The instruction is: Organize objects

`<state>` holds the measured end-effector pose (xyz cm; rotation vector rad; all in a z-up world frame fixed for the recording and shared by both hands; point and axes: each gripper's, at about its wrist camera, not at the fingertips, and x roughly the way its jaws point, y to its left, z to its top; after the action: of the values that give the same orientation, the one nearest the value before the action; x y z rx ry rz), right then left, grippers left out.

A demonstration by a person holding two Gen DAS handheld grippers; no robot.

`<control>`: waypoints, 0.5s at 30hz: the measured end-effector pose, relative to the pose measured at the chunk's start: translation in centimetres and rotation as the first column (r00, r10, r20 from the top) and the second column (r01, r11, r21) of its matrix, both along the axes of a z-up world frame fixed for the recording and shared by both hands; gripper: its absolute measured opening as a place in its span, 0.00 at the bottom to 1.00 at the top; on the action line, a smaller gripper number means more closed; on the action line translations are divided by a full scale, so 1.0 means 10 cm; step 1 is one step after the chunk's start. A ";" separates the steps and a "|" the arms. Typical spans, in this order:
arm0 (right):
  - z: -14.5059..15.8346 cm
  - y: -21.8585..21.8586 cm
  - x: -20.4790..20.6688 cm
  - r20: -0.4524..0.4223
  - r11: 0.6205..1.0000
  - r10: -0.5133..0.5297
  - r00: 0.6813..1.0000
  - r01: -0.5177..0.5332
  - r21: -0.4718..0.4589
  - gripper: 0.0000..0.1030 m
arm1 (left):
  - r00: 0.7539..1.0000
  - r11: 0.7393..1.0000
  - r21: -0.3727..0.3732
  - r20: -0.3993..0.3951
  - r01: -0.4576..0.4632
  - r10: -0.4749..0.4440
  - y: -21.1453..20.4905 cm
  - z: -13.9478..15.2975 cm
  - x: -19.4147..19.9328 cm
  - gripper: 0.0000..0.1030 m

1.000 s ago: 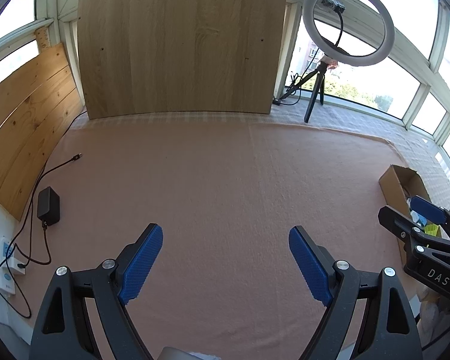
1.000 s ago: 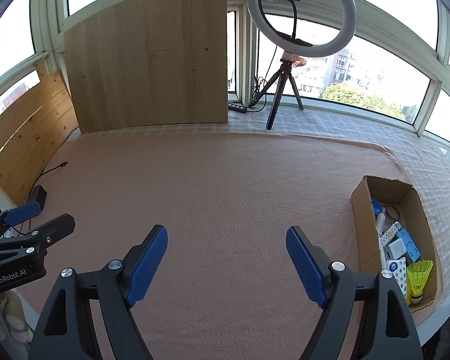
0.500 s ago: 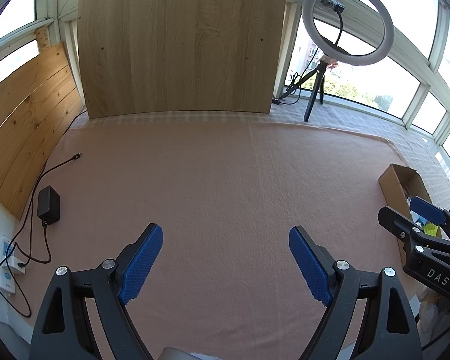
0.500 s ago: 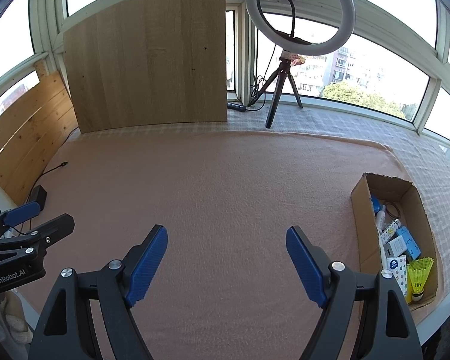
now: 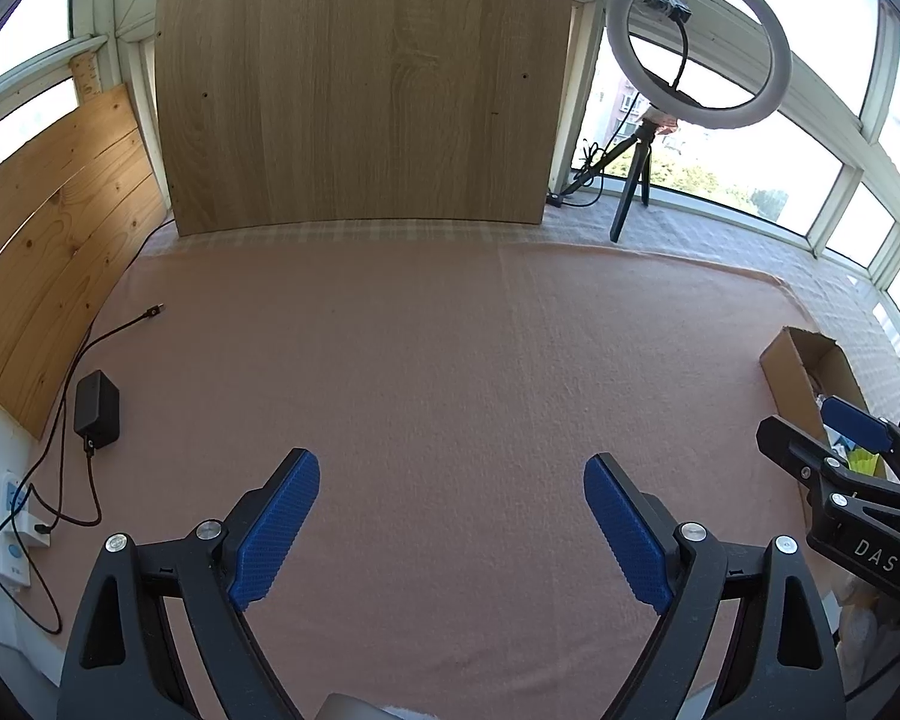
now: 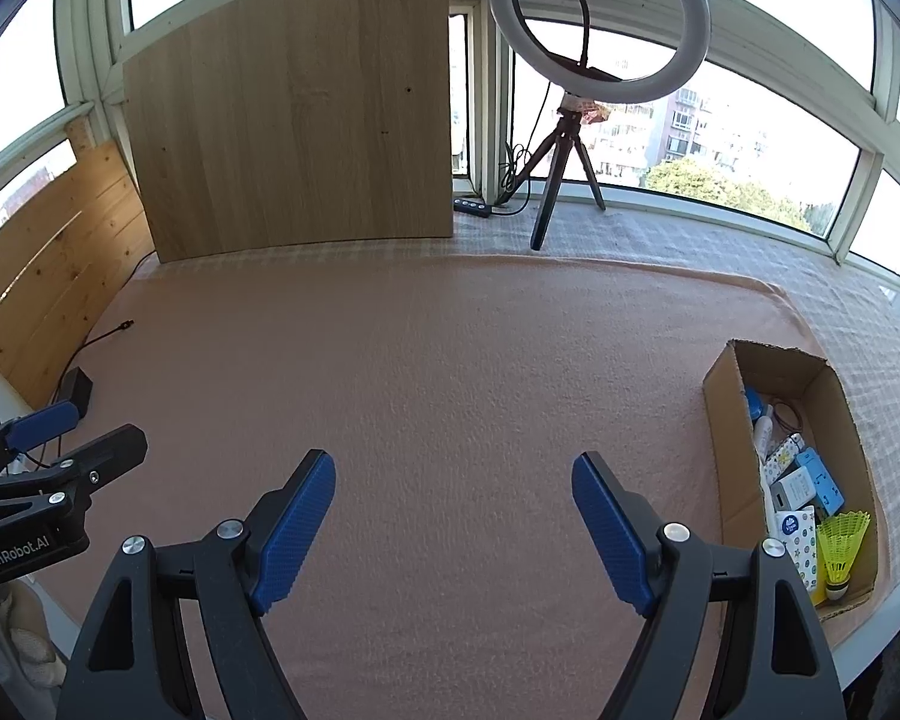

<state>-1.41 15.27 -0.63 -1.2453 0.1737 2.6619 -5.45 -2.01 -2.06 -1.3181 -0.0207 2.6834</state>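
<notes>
Left gripper (image 5: 450, 525) and right gripper (image 6: 453, 525) both spread, holding nothing; small items sit packed in brown cardboard box (image 6: 727, 420) at desk's right edge, likely sorted.

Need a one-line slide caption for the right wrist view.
Right gripper open and empty over pink blanket; cardboard box of small items, including yellow shuttlecock, at right.

The left gripper (image 5: 450, 525) is showing matte black angular arms with triangular cut-outs, silver round screws at the joints, and fingers (image 5: 273, 531) wearing blue ribbed pads. The right gripper (image 6: 453, 531) is wearing the same black frame, screws and blue pads; white lettering "GenRobot.AI" and "DAS" is marking their bodies.
</notes>
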 end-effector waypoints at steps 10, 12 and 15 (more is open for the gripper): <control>-0.01 0.01 -0.02 0.003 1.000 0.000 1.000 0.000 -0.001 0.76 | 1.000 1.000 0.000 0.003 0.005 -0.005 0.00 0.00 -0.02 0.91; -0.01 0.01 -0.02 0.004 1.000 0.001 1.000 -0.001 -0.002 0.76 | 1.000 1.000 -0.003 0.000 0.006 -0.006 0.00 0.00 -0.03 0.91; -0.02 0.01 -0.03 0.005 1.000 0.000 1.000 0.000 -0.003 0.76 | 1.000 1.000 -0.002 0.003 0.006 -0.006 0.00 -0.01 -0.05 0.91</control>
<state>-1.68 15.41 -0.86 -1.2526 0.1763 2.6594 -5.92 -2.05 -2.11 -1.3201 -0.0140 2.6775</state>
